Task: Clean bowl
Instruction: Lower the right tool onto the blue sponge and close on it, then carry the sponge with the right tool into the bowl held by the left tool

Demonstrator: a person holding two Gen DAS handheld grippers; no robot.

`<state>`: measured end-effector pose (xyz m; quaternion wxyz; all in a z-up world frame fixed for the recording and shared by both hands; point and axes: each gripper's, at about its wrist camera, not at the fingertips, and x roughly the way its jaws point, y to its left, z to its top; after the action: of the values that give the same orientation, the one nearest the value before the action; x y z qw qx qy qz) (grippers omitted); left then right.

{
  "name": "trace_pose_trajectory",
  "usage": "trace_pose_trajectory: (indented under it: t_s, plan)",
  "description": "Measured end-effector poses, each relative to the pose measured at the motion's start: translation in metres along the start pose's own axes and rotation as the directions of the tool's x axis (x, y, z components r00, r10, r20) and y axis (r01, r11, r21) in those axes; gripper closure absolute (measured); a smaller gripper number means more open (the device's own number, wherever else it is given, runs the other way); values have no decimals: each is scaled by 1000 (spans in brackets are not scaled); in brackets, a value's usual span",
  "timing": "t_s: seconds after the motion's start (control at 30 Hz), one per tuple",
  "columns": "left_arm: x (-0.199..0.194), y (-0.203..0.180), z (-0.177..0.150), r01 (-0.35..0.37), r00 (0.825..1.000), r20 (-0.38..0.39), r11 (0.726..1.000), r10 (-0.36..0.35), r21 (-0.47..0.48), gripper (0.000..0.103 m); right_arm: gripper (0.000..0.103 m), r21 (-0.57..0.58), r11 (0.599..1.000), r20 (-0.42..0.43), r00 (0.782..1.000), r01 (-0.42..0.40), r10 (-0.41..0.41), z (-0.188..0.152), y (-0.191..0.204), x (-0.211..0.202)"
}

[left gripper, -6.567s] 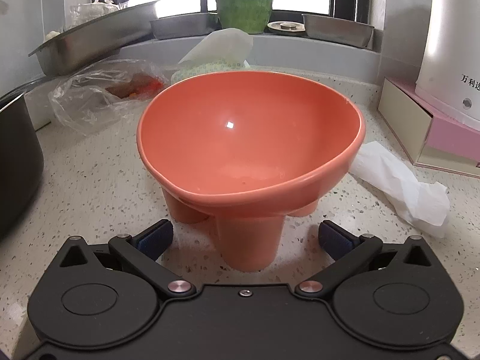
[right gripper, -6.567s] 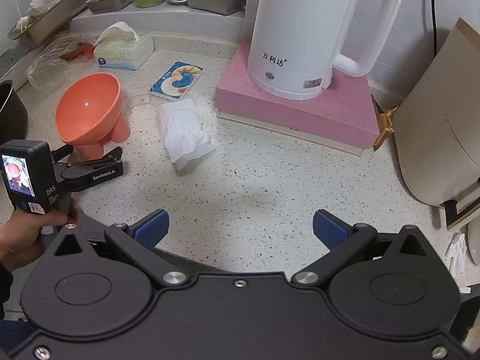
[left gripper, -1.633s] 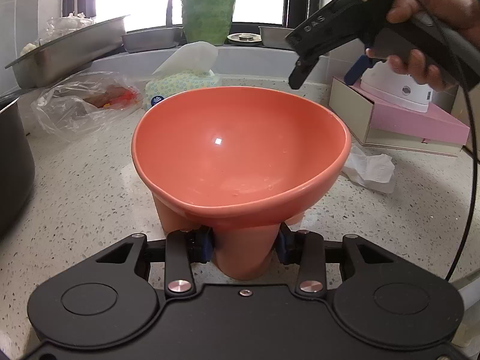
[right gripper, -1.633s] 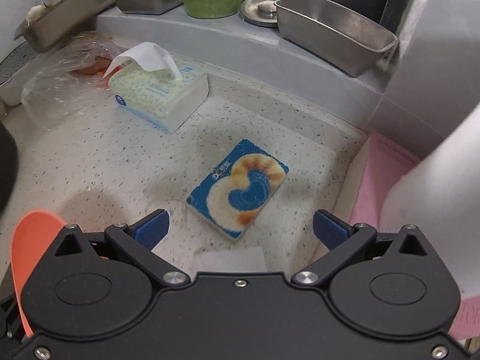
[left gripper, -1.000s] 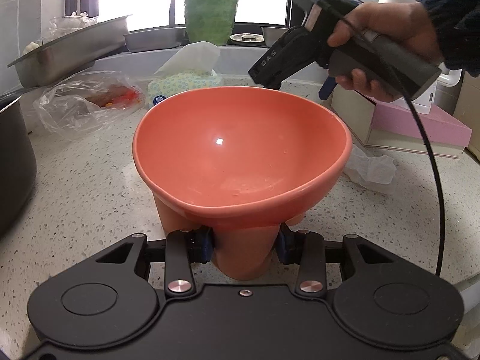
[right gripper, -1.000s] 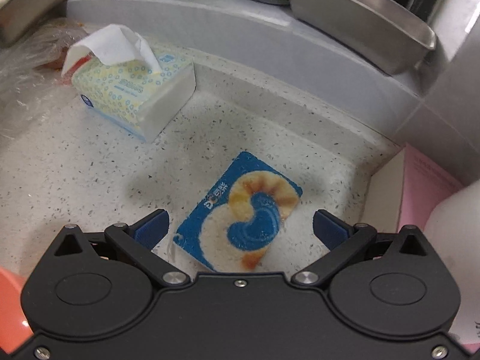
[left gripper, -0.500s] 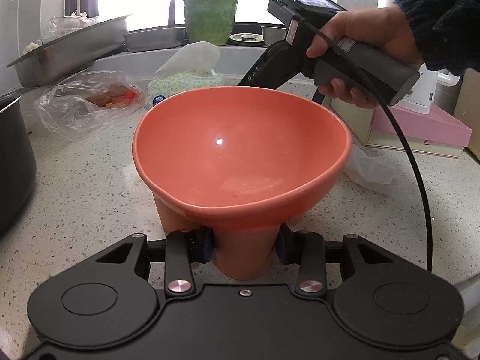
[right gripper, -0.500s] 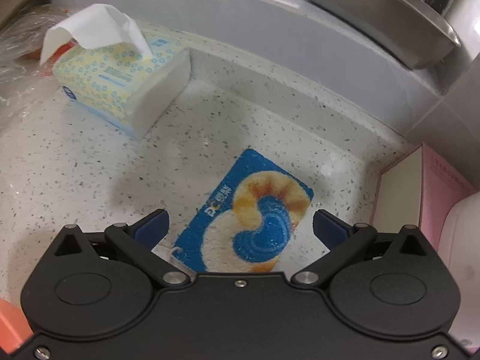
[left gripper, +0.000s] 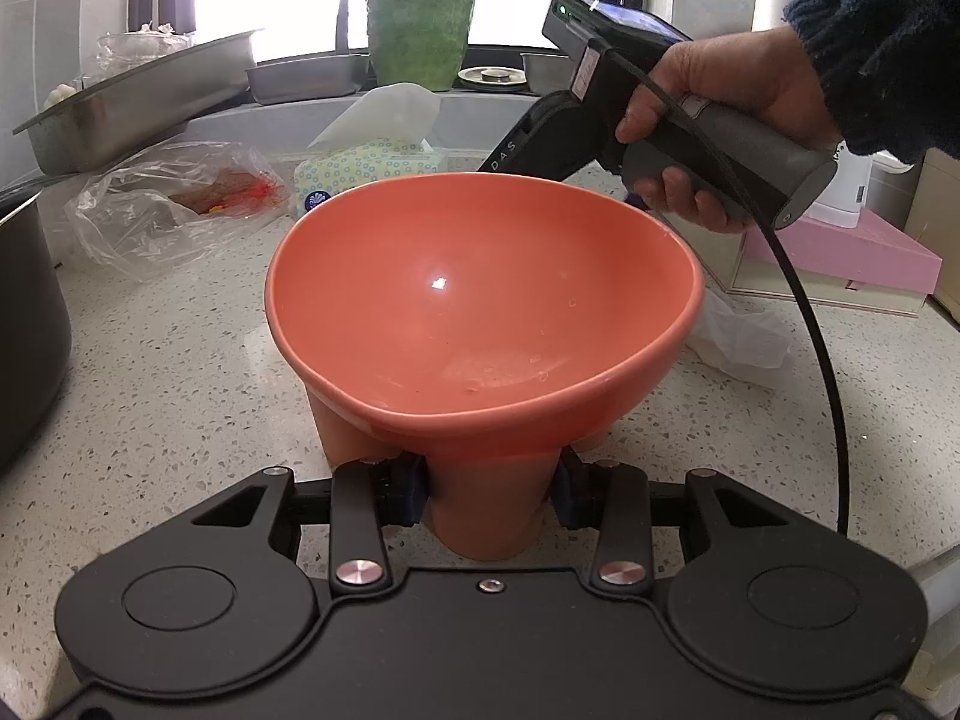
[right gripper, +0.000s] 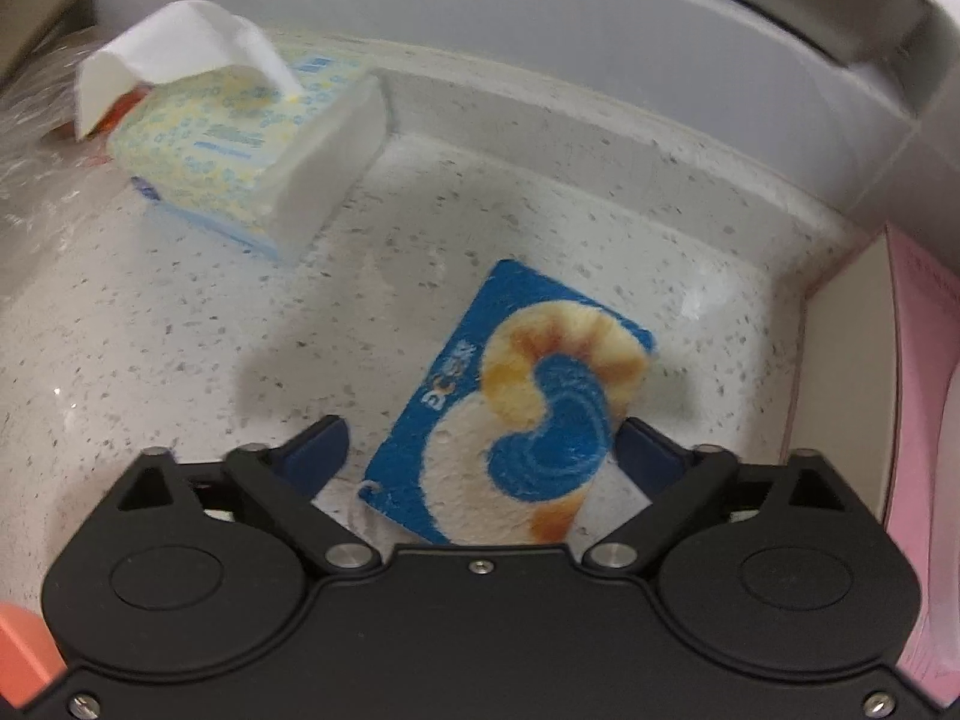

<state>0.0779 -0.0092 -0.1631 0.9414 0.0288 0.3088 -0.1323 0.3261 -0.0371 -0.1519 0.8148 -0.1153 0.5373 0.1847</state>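
Now my left gripper (left gripper: pixel 491 489) clamps the orange bowl (left gripper: pixel 483 312) by its near foot on the counter (left gripper: pixel 168 396), while my right gripper (right gripper: pixel 480 450) is closing around the blue sponge cloth (right gripper: pixel 516 414), pads not yet touching; I'd centre it squarely before pinching.

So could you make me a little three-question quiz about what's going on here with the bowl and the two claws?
1. True or false: the left claw is shut on a leg under the orange bowl.
2. What lies between the fingers of the right claw?
A. the tissue pack
B. the blue patterned sponge cloth
C. a spoon
3. Fill in: behind the bowl, on the sill, stands a green ____.

Key
1. True; its pads press the leg from both sides.
2. B; the claw is closing around it, pads not yet touching.
3. Pot.
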Motion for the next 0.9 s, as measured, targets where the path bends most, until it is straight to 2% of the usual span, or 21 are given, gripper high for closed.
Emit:
trace_pose_trajectory:
  t_s: [0.37, 0.9]
  plan:
    - [-1, -2, -1, -5, 1000, 4, 1000, 5, 2, 65, 21, 5, 1000, -32, 999, 1, -1, 3, 6, -5]
    - [-2, -3, -1, -12, 1000, 7, 1000, 12, 1, 65, 21, -138, 989, 50, 997, -51, 58, -4, 9, -65]
